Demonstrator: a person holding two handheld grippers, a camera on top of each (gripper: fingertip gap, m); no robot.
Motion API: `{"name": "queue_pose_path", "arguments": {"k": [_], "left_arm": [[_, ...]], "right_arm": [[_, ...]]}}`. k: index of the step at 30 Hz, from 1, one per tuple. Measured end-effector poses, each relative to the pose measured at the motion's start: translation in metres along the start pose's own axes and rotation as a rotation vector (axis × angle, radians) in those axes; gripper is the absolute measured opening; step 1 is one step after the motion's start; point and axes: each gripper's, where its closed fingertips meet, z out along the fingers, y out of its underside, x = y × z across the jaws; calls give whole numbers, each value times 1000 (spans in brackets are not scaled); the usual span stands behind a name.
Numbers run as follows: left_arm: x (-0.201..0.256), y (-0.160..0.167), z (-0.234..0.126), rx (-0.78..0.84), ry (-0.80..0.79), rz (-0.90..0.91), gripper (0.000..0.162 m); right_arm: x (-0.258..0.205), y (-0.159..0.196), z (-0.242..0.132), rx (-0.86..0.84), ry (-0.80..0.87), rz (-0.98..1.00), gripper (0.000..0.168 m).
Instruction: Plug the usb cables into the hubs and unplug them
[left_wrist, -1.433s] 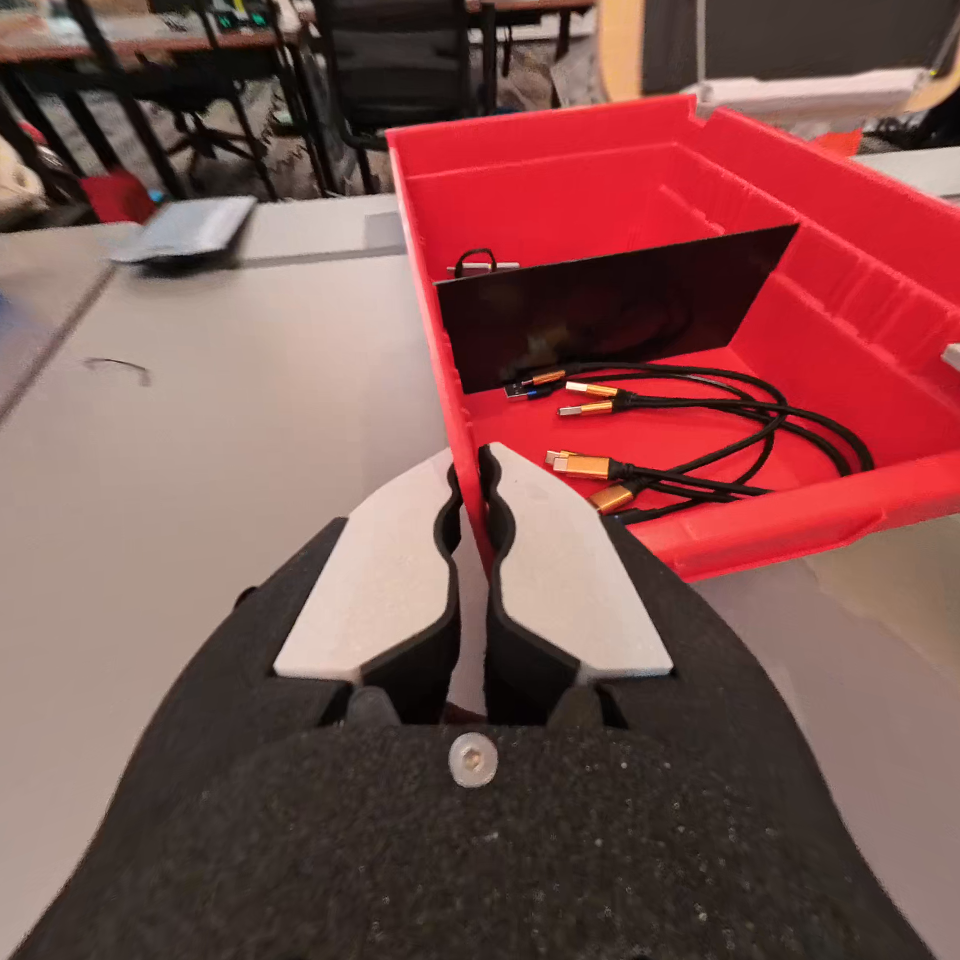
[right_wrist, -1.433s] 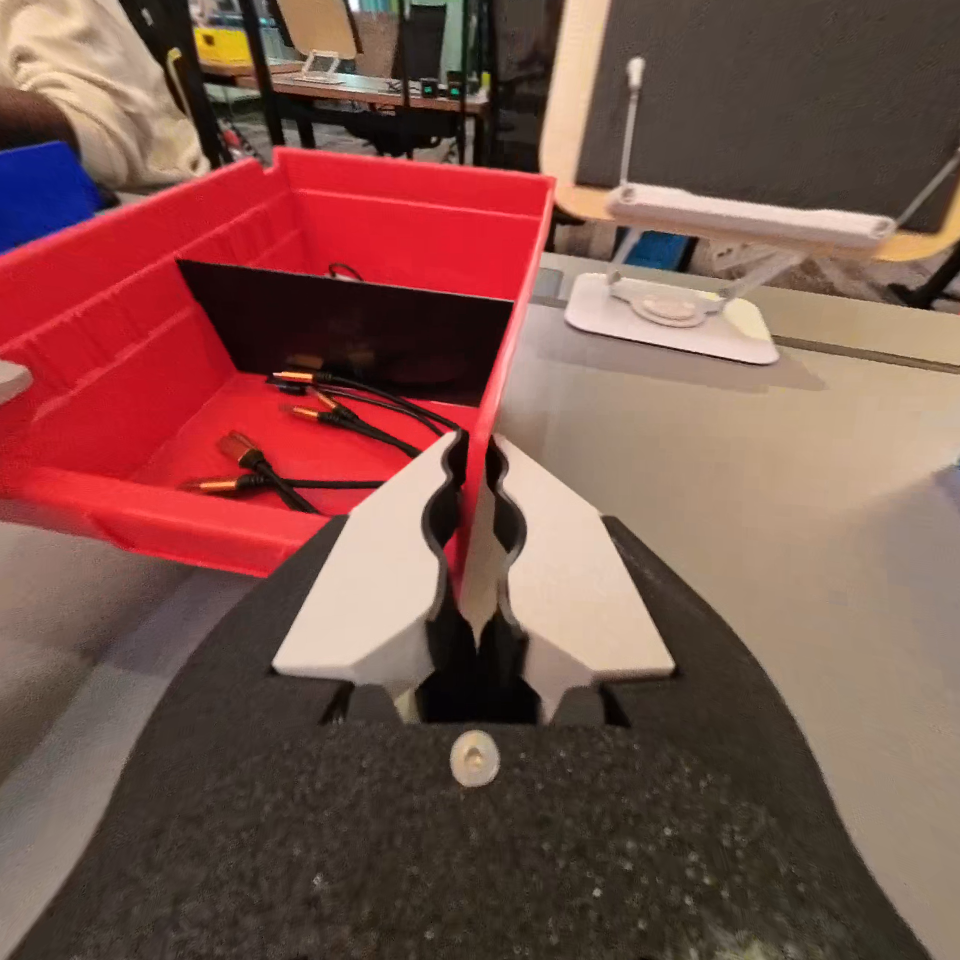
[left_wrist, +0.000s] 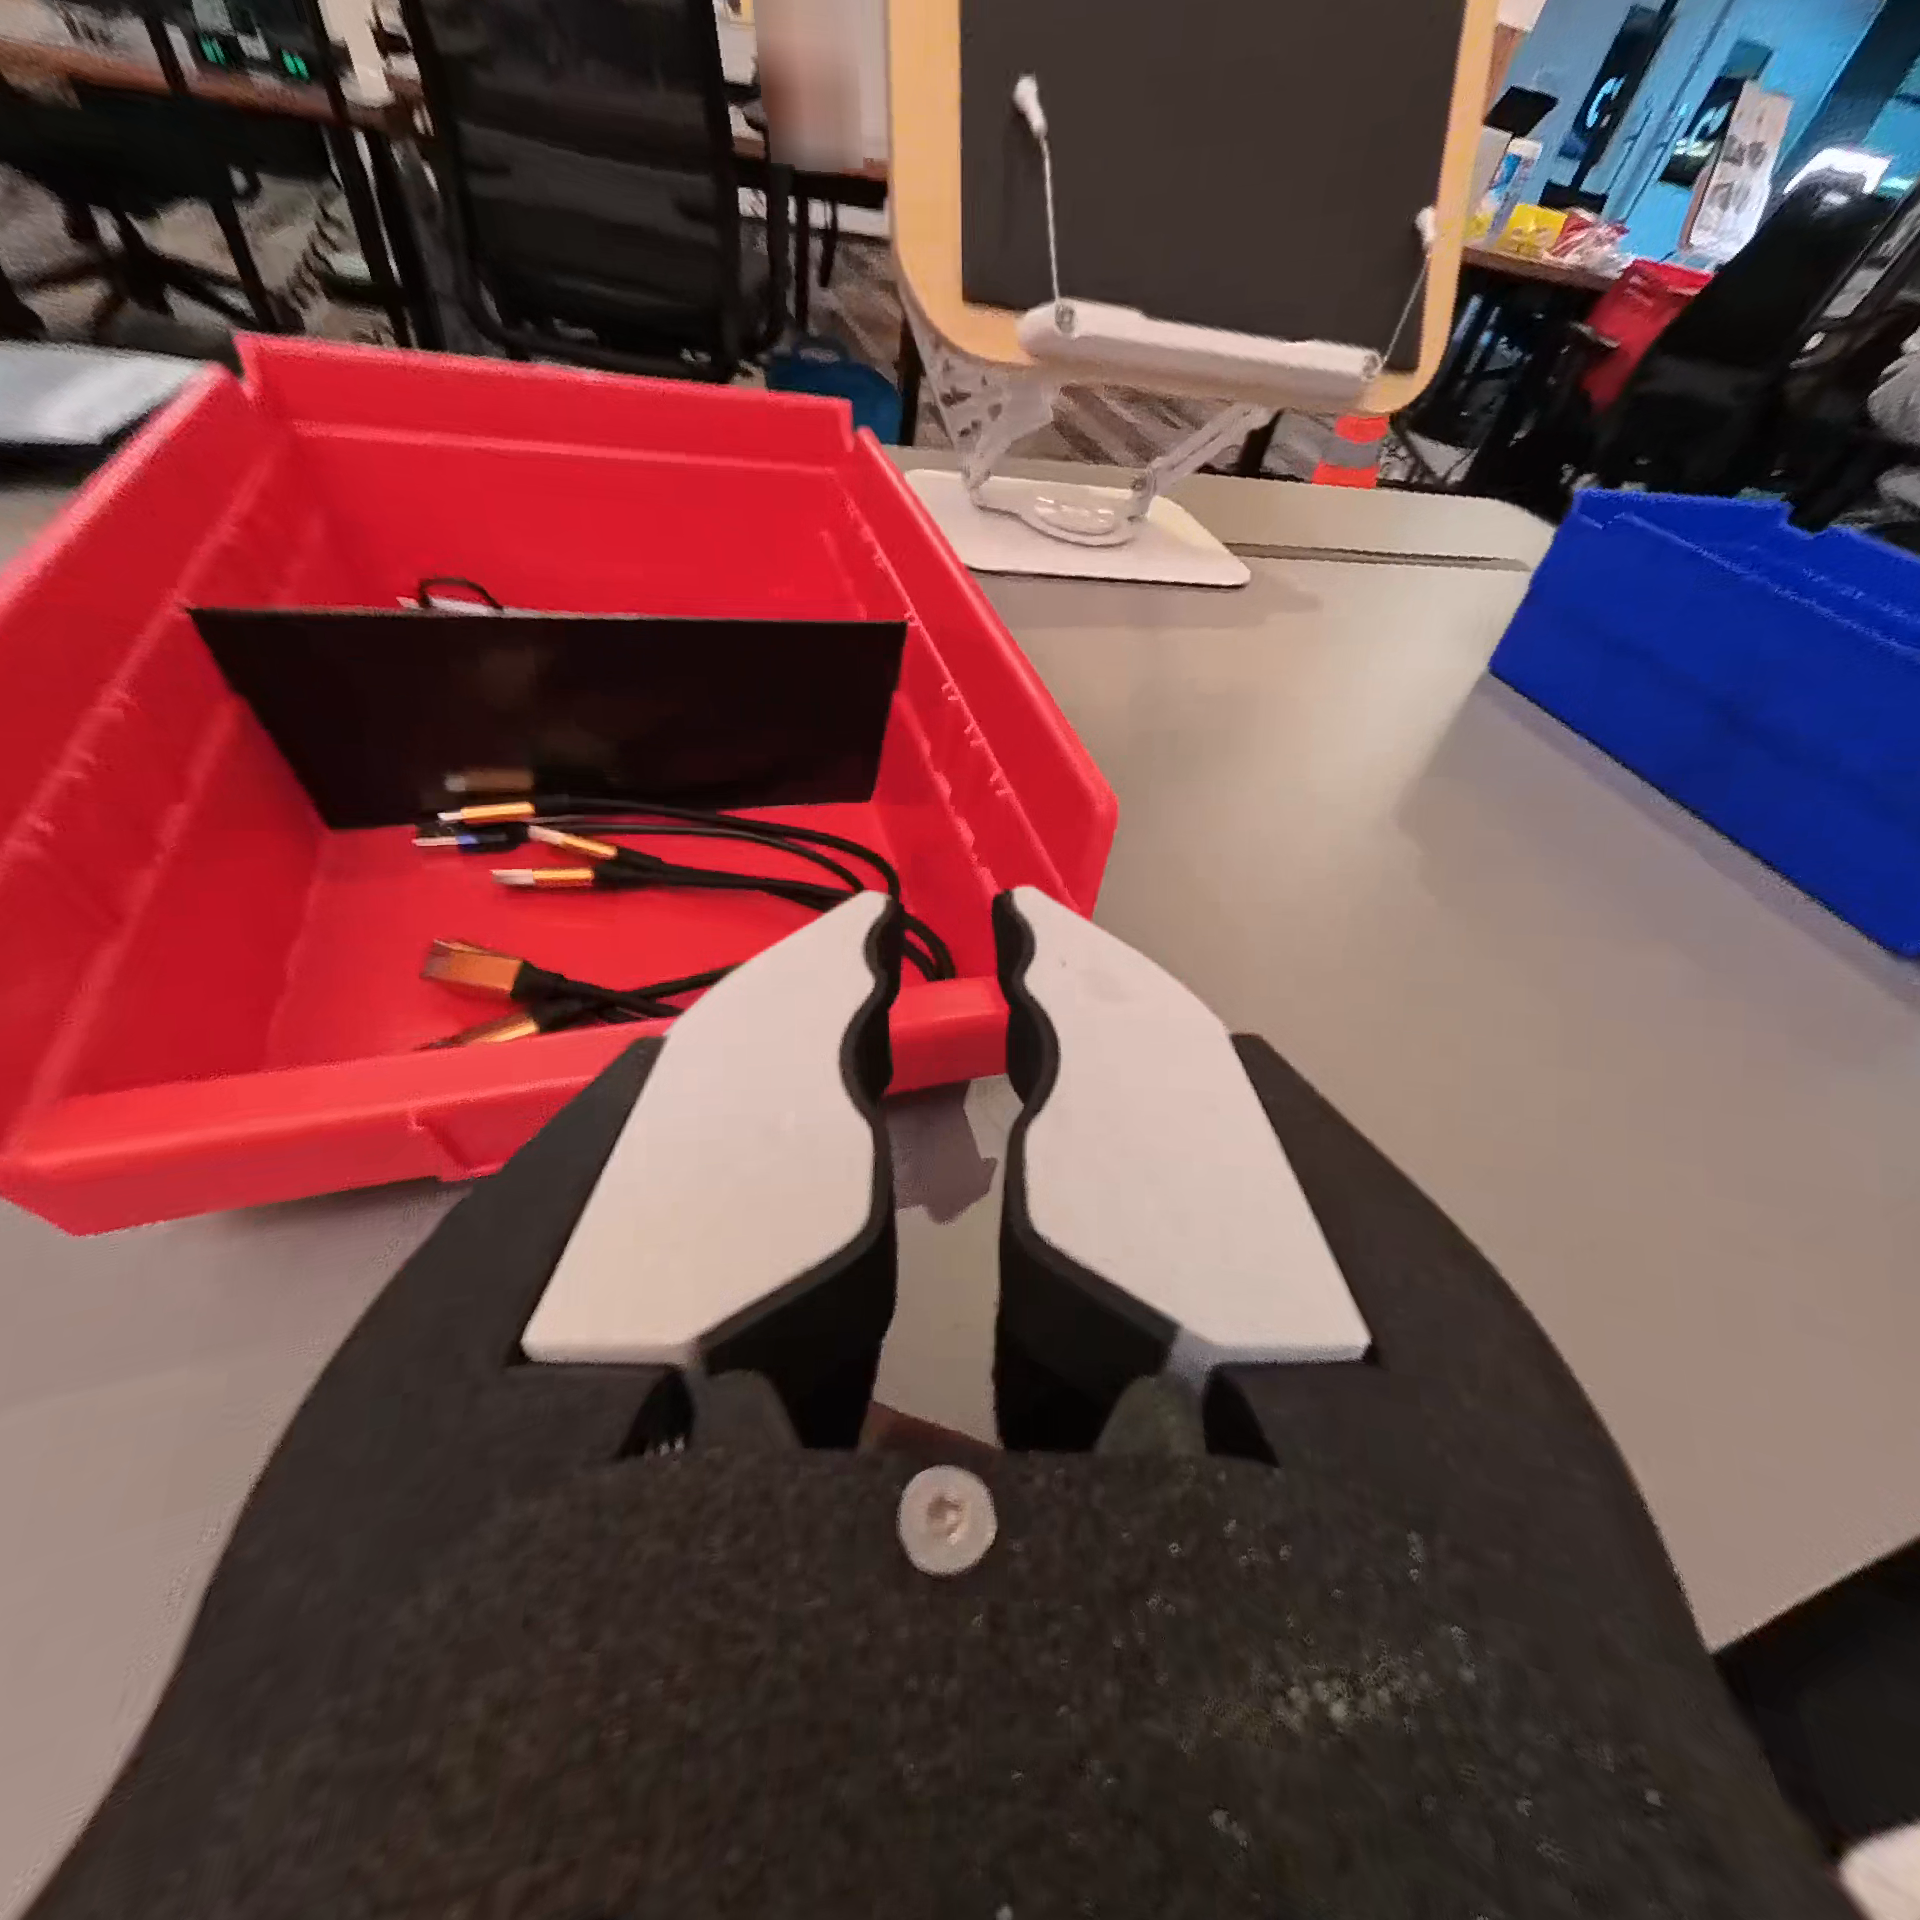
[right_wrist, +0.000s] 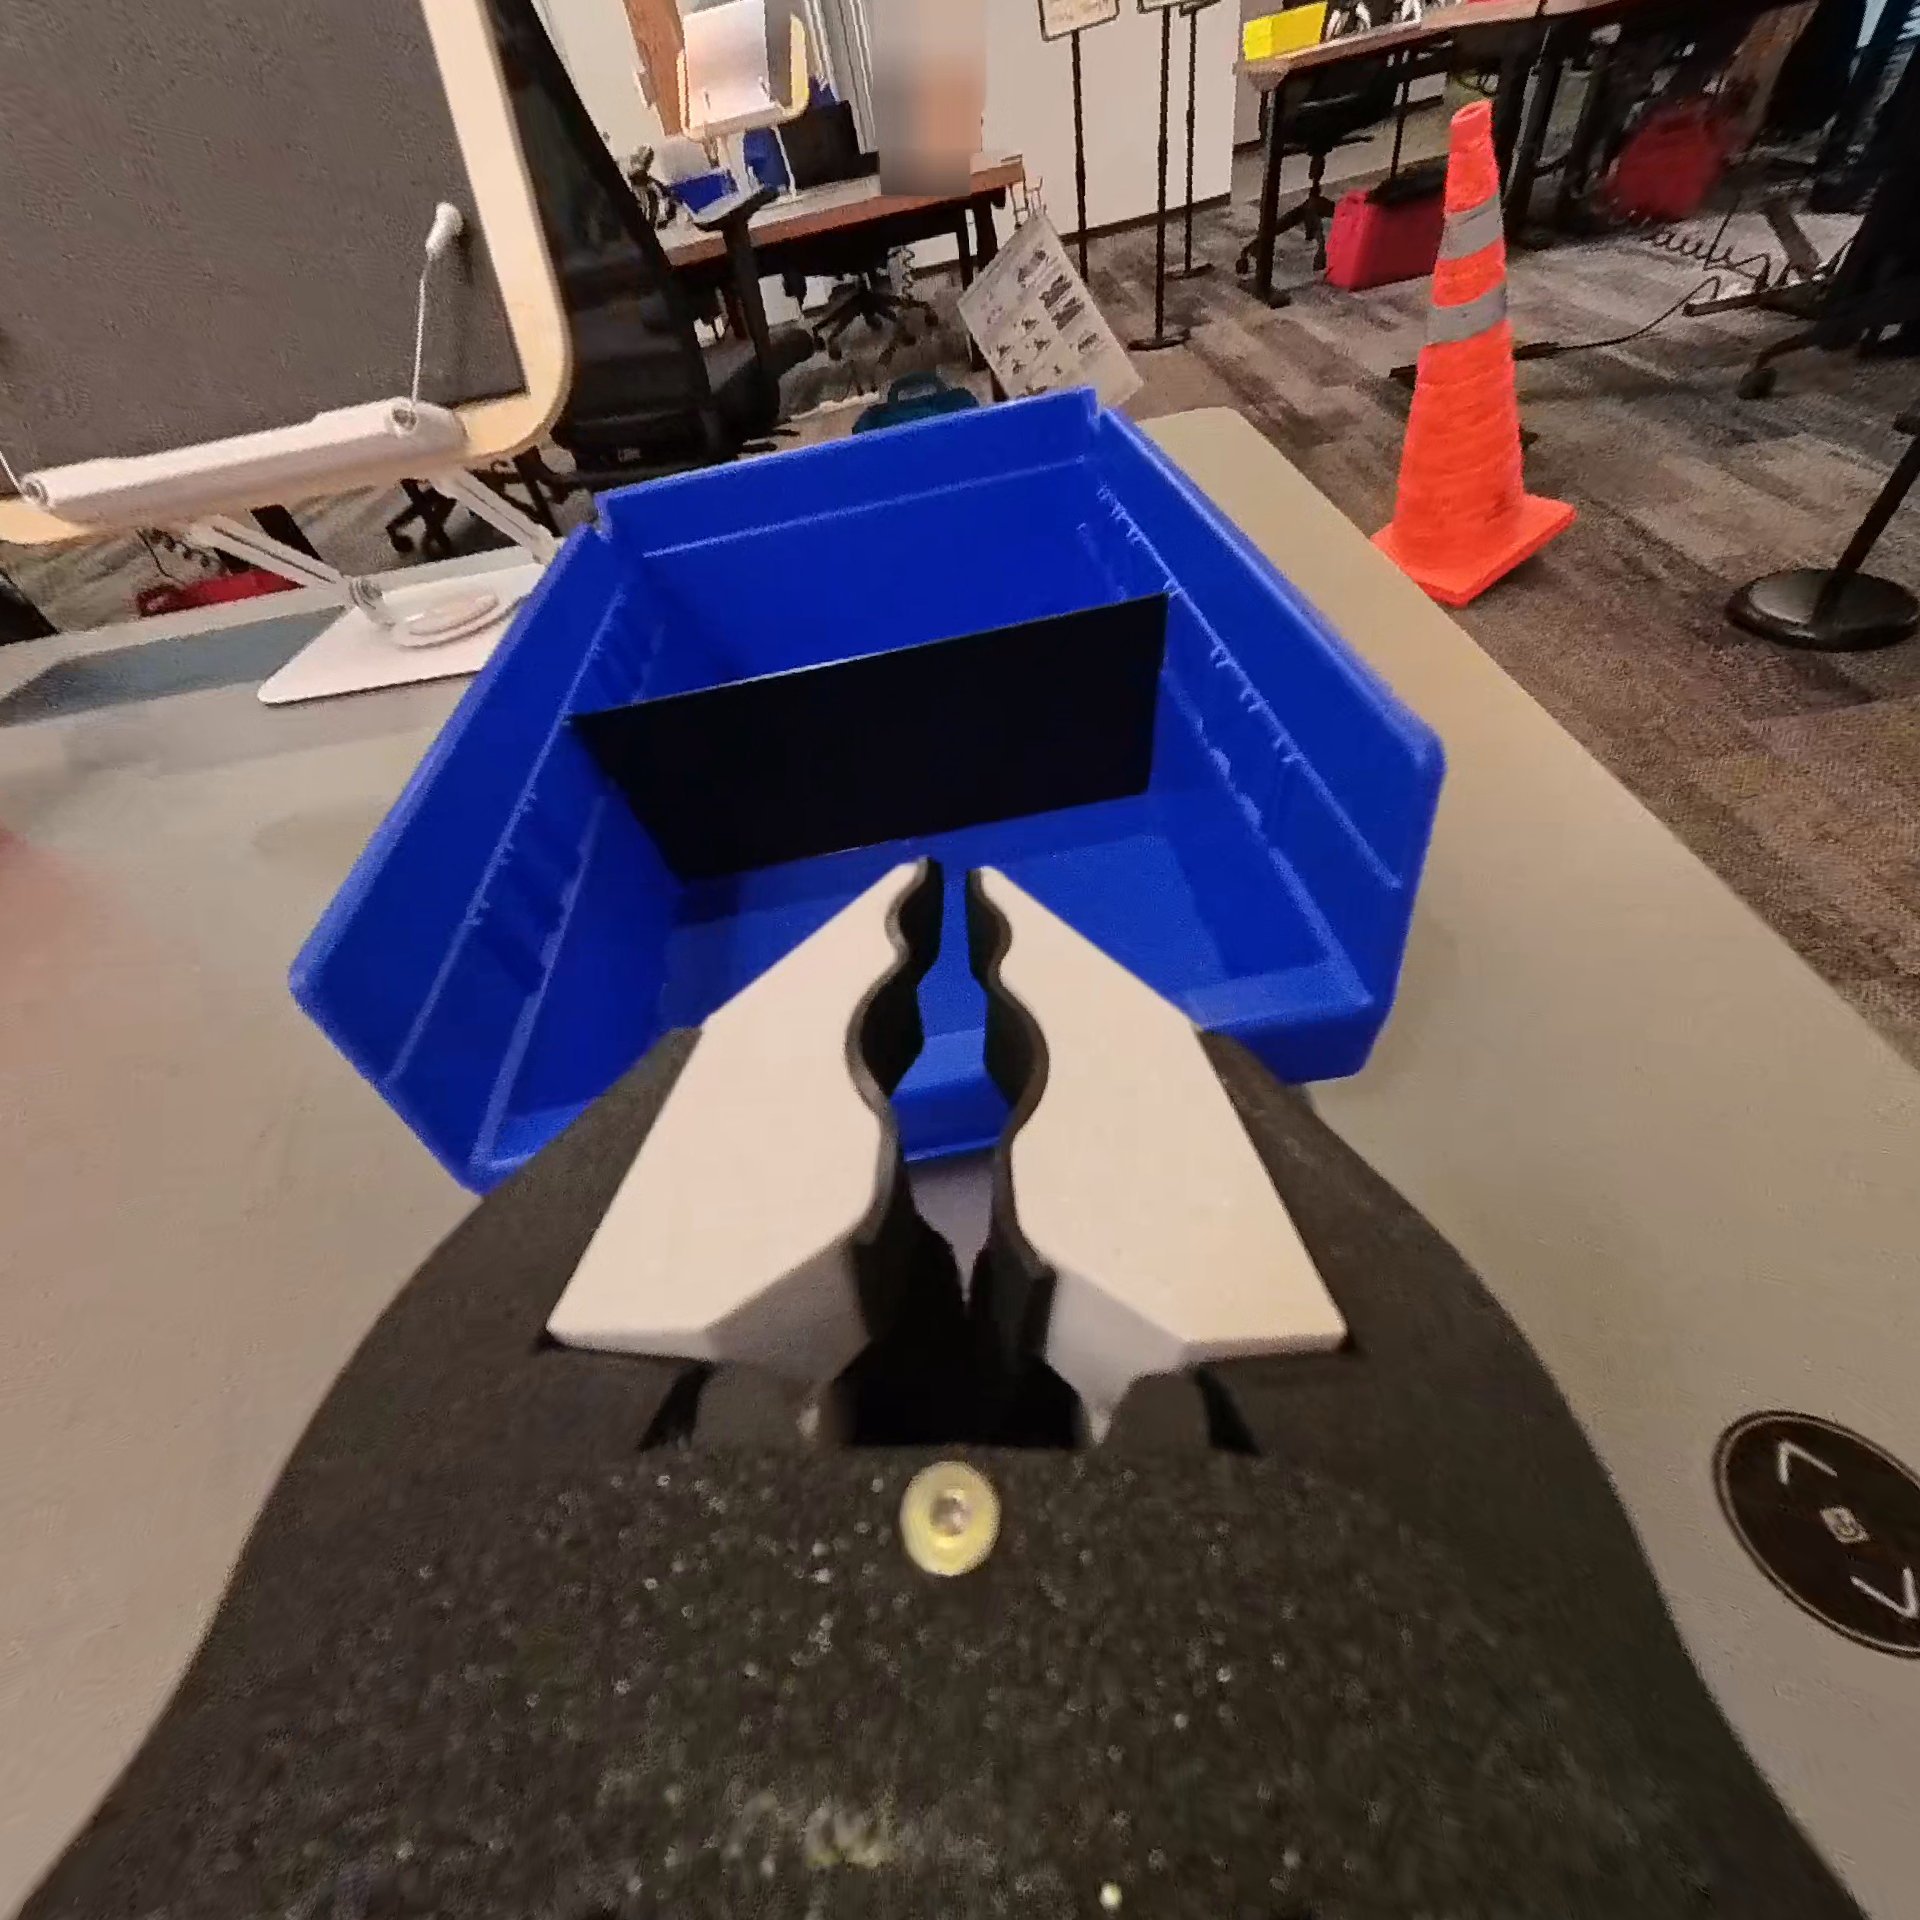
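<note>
Our left hand-held gripper (left_wrist: 940, 914) hangs just above the near right corner of the red bin (left_wrist: 644, 478), its fingers parted by a clear gap with nothing between them; through that gap we see the bin's front lip and a strip of grey worktop (left_wrist: 1455, 935). Inside the red bin, in the nearer compartment, lies a tangle of black cables (left_wrist: 727, 883) with gold-coloured plugs, their loops running under our left finger (left_wrist: 748, 1122). A black divider (left_wrist: 561, 717) stands upright across the bin, and behind it we can just make out another small dark cable end. Our right hand-held gripper (right_wrist: 948, 883) points into the blue bin (right_wrist: 1299, 748), which sits askew near the worktop's right edge; its fingers stand only slightly apart at the tips, holding nothing, and we see blue bin floor between them. A dark divider (right_wrist: 883, 738) crosses this bin as well, and both compartments we can see hold nothing. Beyond the two bins, toward the far edge of the worktop, stands a white stand (left_wrist: 1101, 530) on a flat plate. On the floor past the right edge is an orange traffic cone (right_wrist: 1465, 364).
</note>
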Motion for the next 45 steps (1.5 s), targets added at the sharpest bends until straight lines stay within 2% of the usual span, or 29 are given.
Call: {"name": "queue_pose_path", "arguments": {"k": [3, 7, 15, 21, 23, 25, 27, 28, 30, 32, 33, 34, 36, 38, 40, 41, 43, 45], "left_arm": [[-8, 4, 3, -21, 21, -94, 17], [-18, 5, 5, -32, 2, -132, 18], [-15, 9, 17, -60, 14, -117, 18], [-19, 3, 16, -33, -31, -31, 18], [-20, 1, 16, -25, -35, -29, 18], [-19, 0, 16, -18, -18, -53, 18], [-19, 1, 16, -16, -14, -61, 18], [-19, 1, 16, -17, -14, -59, 18], [-18, 2, 16, -21, -5, -61, 18], [-17, 2, 17, -19, 6, -75, 18], [-16, 2, 17, -21, 13, -81, 18], [-16, 3, 18, -24, 19, -86, 18], [-17, 5, 17, -36, 25, -93, 18], [-18, 6, 15, -36, 22, -103, 18], [-19, 5, 13, -28, 26, -119, 18], [-19, 4, 13, -26, 30, -128, 18], [-18, 5, 15, -29, 42, -145, 18], [-15, 7, 17, -41, 60, -152, 18]], "right_arm": [[-10, 6, 4, -29, -11, -59, 0], [-27, 21, 5, -83, -47, -79, 0], [-28, 33, 14, -134, -29, -125, 3], [-35, 34, 14, -136, -59, -122, 5], [-60, 33, 10, -134, -200, -165, 11], [-80, 43, 3, -207, -319, -221, 33], [-91, 49, -3, -242, -367, -293, 34], [-98, 50, -5, -240, -375, -323, 24], [-101, 50, 1, -232, -315, -385, 25], [-108, 51, 9, -228, -267, -387, 18], [-113, 55, 11, -246, -270, -412, 20], [-111, 56, 12, -265, -251, -458, 30], [-110, 51, 9, -277, -223, -496, 31], [-123, 52, -2, -326, -309, -512, 37], [-138, 58, -13, -376, -392, -522, 51], [-141, 52, -10, -335, -360, -519, 51], [-141, 38, 6, -227, -248, -414, 39], [-143, 44, 20, -239, -196, -260, 25]]}}
